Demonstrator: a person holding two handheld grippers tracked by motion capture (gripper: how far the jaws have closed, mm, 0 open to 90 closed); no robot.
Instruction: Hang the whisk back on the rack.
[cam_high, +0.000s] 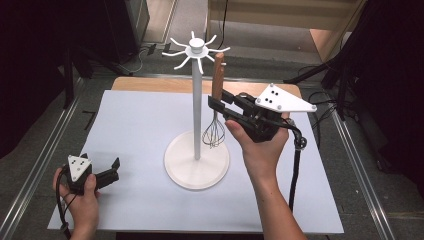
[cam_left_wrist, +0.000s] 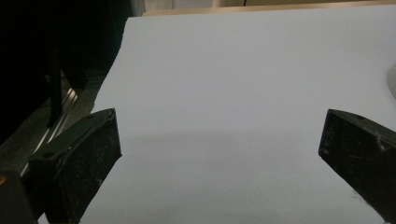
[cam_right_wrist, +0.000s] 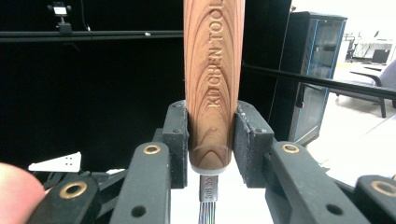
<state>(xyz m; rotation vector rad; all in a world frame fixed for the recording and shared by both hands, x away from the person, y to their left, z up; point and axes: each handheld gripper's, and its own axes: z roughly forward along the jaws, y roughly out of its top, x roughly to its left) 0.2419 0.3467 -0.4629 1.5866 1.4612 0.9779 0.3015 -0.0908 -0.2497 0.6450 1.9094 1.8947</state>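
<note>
**Whisk clamped in your R gripper beside the stand**

No containers in view; the closest thing is the white utensil stand (cam_high: 197, 150), w/ a round base, a tall pole and a ring of hooks (cam_high: 196, 52) at the top. It's sitting near the middle of the white tabletop (cam_high: 140, 125).

Your right gripper (cam_high: 216, 104) is holding the whisk (cam_high: 215, 107) upright at approx 2 o'clock from the stand's base, jaws closing on the lower end of the wooden handle (cam_right_wrist: 213, 84). The handle is reddish-brown w/ strong grain and "KITCHEN TOOL" stamped along it; a metal collar and thin wires (cam_high: 214, 133) are hanging below, over the base's rim. Handle top is sitting just beside the hooks; can't tell if it's touching one.

Your left gripper (cam_high: 116, 169) is resting at approx 8 o'clock from the stand, well apart from it, jaws spreading wide w/ nothing between them.
</note>
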